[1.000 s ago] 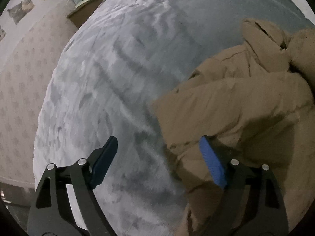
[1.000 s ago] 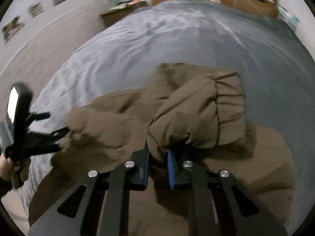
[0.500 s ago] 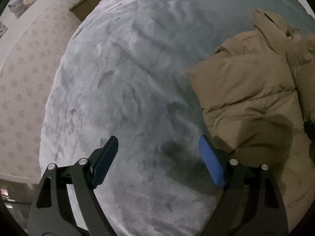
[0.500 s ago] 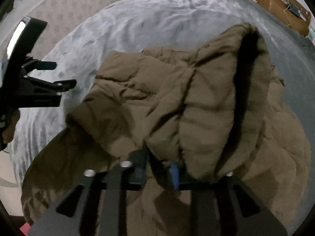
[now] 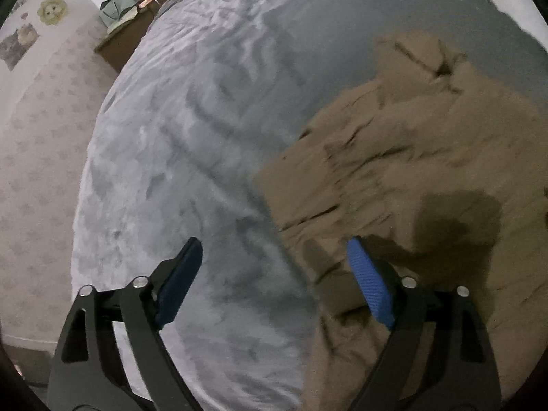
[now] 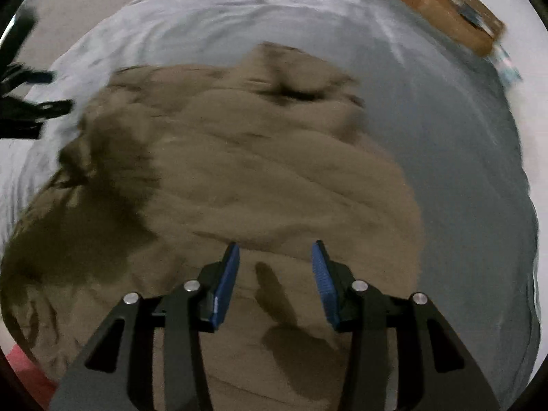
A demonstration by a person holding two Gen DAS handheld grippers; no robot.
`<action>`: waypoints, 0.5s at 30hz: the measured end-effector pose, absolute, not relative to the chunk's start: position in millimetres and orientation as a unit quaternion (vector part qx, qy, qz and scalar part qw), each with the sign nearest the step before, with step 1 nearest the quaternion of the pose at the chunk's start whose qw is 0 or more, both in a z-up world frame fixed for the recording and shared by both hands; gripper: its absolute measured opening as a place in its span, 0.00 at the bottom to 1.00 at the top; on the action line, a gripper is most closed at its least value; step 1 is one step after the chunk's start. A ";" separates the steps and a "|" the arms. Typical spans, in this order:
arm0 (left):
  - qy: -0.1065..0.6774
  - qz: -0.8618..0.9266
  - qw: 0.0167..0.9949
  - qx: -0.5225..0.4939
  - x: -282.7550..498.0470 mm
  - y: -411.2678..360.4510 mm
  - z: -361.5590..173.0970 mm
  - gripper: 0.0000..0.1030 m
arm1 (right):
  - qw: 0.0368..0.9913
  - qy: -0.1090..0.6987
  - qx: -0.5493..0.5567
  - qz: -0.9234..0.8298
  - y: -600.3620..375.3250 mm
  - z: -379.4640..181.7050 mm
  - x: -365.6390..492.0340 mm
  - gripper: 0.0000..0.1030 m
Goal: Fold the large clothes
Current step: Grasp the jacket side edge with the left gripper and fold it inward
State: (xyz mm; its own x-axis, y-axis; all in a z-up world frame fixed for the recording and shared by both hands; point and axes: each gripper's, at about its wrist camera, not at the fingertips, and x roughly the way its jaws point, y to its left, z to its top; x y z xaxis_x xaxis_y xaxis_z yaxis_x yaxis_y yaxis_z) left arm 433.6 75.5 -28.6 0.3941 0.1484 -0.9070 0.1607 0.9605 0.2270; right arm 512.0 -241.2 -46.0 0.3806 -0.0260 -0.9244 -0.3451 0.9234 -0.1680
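We see a brown padded coat (image 6: 274, 178) lying bunched on a bed covered by a grey plush blanket (image 5: 212, 157). In the left wrist view the coat fills the right side of the bed, its near edge just under the blue pad of the left gripper (image 5: 274, 260), whose jaws stand wide apart and have just been opening, with only blanket and the coat's edge beneath them and nothing pinched. In the right wrist view the right gripper (image 6: 275, 267) hangs over the middle of the coat; its jaws have just been opening and stand released, the cloth lying below them, not pressed by the pads. At that view's left edge the other gripper shows as a dark blurred shape above the blanket.

Beyond the bed's far left corner stands a low brown cabinet (image 5: 126, 41) with greenish things (image 5: 120, 10) piled on it. The floor (image 5: 37, 157) beside the bed is pale with a faint repeated pattern, and stickers (image 5: 51, 10) sit on the light wall. In the right wrist view a brown wooden headboard (image 6: 455, 17) runs along the far right of the bed. The coat's folds are blurred.
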 end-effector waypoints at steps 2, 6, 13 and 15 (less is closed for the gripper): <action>0.556 -0.015 0.823 0.115 439.7 70.5 -21.0 0.90 | 0.817 0.554 -0.146 0.069 -272.4 -47.2 517.3 0.66; 0.580 -0.026 0.808 0.096 454.5 54.0 -32.4 0.90 | 0.824 0.559 -0.090 0.025 -321.9 -58.5 523.1 0.70; 0.611 -0.057 0.787 0.064 478.9 22.4 -74.7 0.90 | 0.812 0.584 0.000 -0.001 -366.2 -91.5 531.4 0.73; 0.623 -0.073 0.777 0.045 483.1 15.8 -83.1 0.83 | 0.805 0.592 0.036 0.004 -375.4 -102.9 531.7 0.82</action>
